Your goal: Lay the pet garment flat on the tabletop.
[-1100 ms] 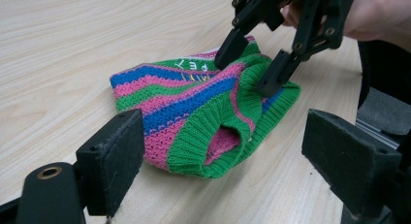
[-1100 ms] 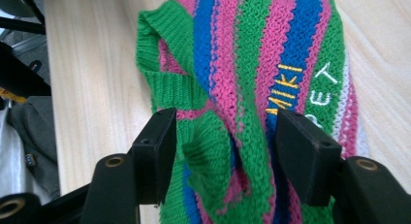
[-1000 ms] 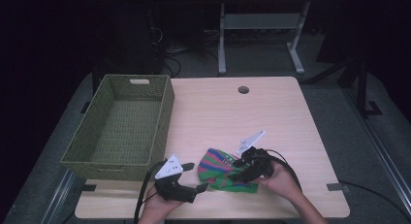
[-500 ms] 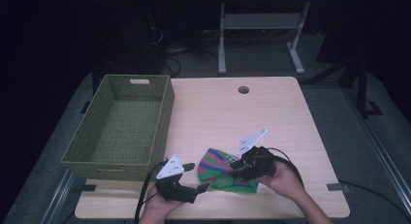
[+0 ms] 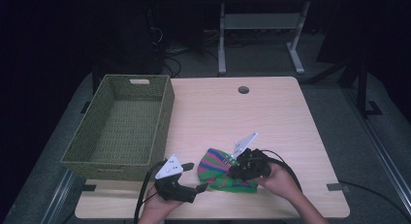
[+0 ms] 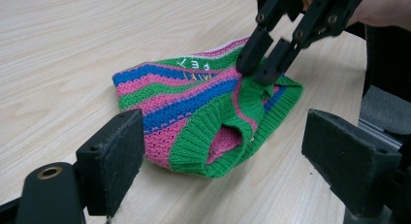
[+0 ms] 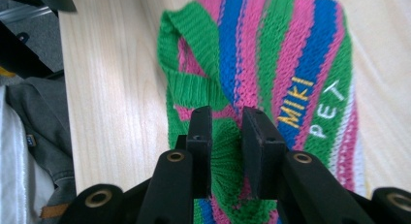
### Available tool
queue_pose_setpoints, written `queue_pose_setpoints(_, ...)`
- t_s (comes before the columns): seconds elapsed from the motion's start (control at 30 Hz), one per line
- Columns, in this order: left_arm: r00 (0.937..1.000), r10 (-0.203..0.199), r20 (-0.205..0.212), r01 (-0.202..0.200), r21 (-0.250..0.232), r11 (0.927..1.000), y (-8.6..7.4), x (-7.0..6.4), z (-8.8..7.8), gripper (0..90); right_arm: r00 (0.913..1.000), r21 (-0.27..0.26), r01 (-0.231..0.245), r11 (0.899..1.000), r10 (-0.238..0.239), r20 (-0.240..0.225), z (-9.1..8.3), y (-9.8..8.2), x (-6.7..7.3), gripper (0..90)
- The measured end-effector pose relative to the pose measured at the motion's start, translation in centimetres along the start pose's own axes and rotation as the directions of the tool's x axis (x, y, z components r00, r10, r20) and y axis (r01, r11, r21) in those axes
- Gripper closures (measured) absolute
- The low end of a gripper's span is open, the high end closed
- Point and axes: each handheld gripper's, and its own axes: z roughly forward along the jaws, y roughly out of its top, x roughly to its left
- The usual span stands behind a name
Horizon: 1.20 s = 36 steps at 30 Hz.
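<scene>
Striped knit in green, pink and blue, a small pet sweater [image 5: 224,170] lettered "MIKI PET" lies flat on the pale wooden surface [image 5: 271,122] near its front edge, roughly midway between the person's two hands. The right hand-held gripper [image 5: 238,169] is clenched on a fold of the green ribbed hem [image 7: 224,151] at the sweater's right-hand end, its jaws drawn close with the knit bunched between them. The left hand-held gripper [image 5: 199,187] stands released, jaws spread wide, just short of the sweater's near-left side and not touching it; in its own view the garment's open ribbed end [image 6: 213,146] faces straight into the gap between the jaws. The sweater's long axis runs roughly along the front edge, from one hand-held gripper toward the other, so the free left one appears best placed to move straight ahead and take the open hem opposite the right's hold. A green woven basket [image 5: 167,107] sits at the surface's left edge, well apart from the sweater, with nothing visible inside.
</scene>
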Motion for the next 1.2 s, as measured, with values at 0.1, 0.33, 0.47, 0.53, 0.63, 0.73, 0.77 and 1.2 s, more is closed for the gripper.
queue_pose_setpoints(0.1, 1.0000, 0.002, -0.001, -0.002, 0.002, 1.0000, 0.0, 0.0, 0.0, 15.2, 1.0000, 0.014, -0.003, 1.000, 0.003, 0.000, 0.6, -0.3, 0.2, 71.6)
queue_pose_setpoints(0.33, 1.0000, -0.001, 0.001, 0.001, 0.002, 1.0000, 0.0, -0.1, 0.2, 15.2, 0.9998, 0.021, -0.009, 1.000, 0.008, 0.018, 1.2, -0.7, 0.3, 66.7)
queue_pose_setpoints(0.47, 1.0000, 0.001, 0.002, -0.001, 0.001, 1.0000, 0.0, -0.1, 0.1, 15.2, 0.9995, 0.021, -0.021, 1.000, 0.021, 0.026, 1.6, -0.8, 0.3, 64.8)
queue_pose_setpoints(0.53, 1.0000, 0.001, 0.001, -0.001, 0.003, 1.0000, 0.0, -0.1, 0.1, 15.2, 0.9994, 0.023, -0.021, 1.000, 0.020, 0.029, 1.9, -0.9, 0.3, 68.0)
queue_pose_setpoints(0.63, 1.0000, -0.001, 0.001, 0.001, 0.001, 1.0000, 0.0, -0.1, 0.1, 15.2, 0.9985, 0.017, -0.016, 1.000, 0.015, 0.053, 1.9, -1.0, 0.4, 78.7)
queue_pose_setpoints(0.73, 0.9999, -0.010, 0.007, 0.010, 0.000, 0.9999, 0.0, -0.1, 0.2, 15.2, 0.9973, 0.012, -0.006, 1.000, 0.005, 0.073, 1.8, -1.1, 0.6, 82.3)
queue_pose_setpoints(0.77, 1.0000, -0.004, 0.006, 0.004, 0.004, 1.0000, 0.0, -0.1, 0.3, 15.2, 0.9973, 0.011, 0.002, 1.000, -0.003, 0.073, 1.7, -1.1, 0.6, 82.7)
queue_pose_setpoints(1.2, 0.9995, -0.026, 0.021, 0.026, -0.012, 0.9996, 0.1, 0.0, 0.1, 15.3, 0.9987, -0.035, -0.008, 0.999, 0.010, 0.049, 0.3, -1.2, 0.5, 84.0)
